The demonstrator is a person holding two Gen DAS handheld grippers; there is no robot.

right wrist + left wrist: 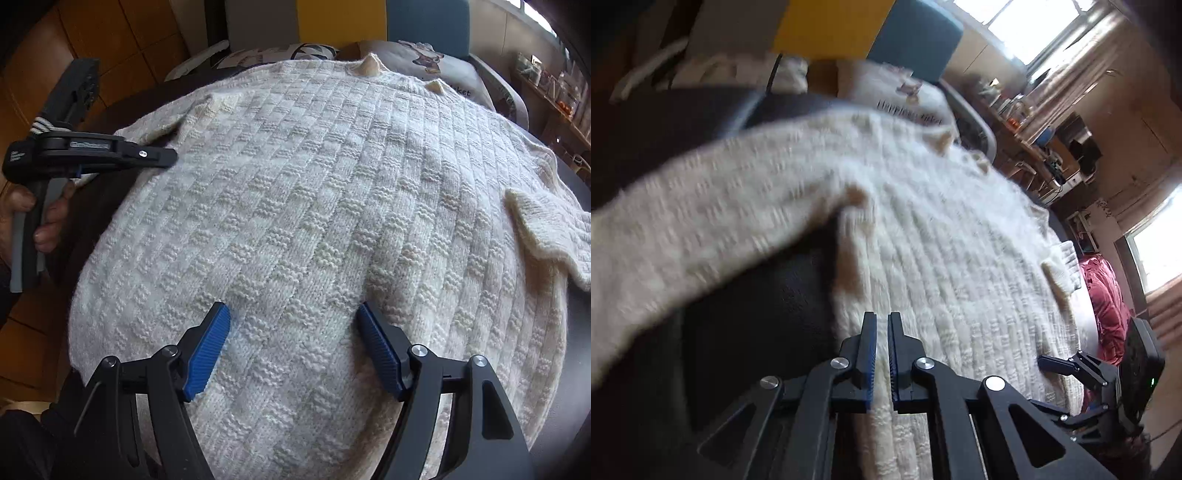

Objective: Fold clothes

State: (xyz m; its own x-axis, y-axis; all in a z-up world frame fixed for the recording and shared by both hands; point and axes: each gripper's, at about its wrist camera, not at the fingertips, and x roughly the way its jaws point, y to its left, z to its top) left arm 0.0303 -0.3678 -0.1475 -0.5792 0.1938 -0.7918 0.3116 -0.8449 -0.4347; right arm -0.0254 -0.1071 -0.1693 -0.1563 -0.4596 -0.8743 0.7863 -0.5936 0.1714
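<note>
Cream knit sweater (314, 192) lies flat; right gripper (293, 332) fingers spread wide, left gripper (882, 350) fingers nearly closed, pinching nothing.

Sleeve (701, 206): smeared by motion blur in the left wrist view; its cuff end runs off the left edge; knit pattern unreadable there
Left gripper (882, 354): pads nearly together with knit showing in the slit; whether they pinch cloth cannot be told; body cut off by the bottom edge
Sweater (314, 206): hem hidden behind the right gripper (293, 345) and lost past the bottom edge; right sleeve (550, 236) cut by the right edge
Dark surface (576, 350): mostly covered; its edges out of sight
Cushion lettering (908, 110): blurred, partly hidden by the sweater's collar
Shelf items (1015, 110): too small to name
Hand (48, 218): only fingertips show
</note>
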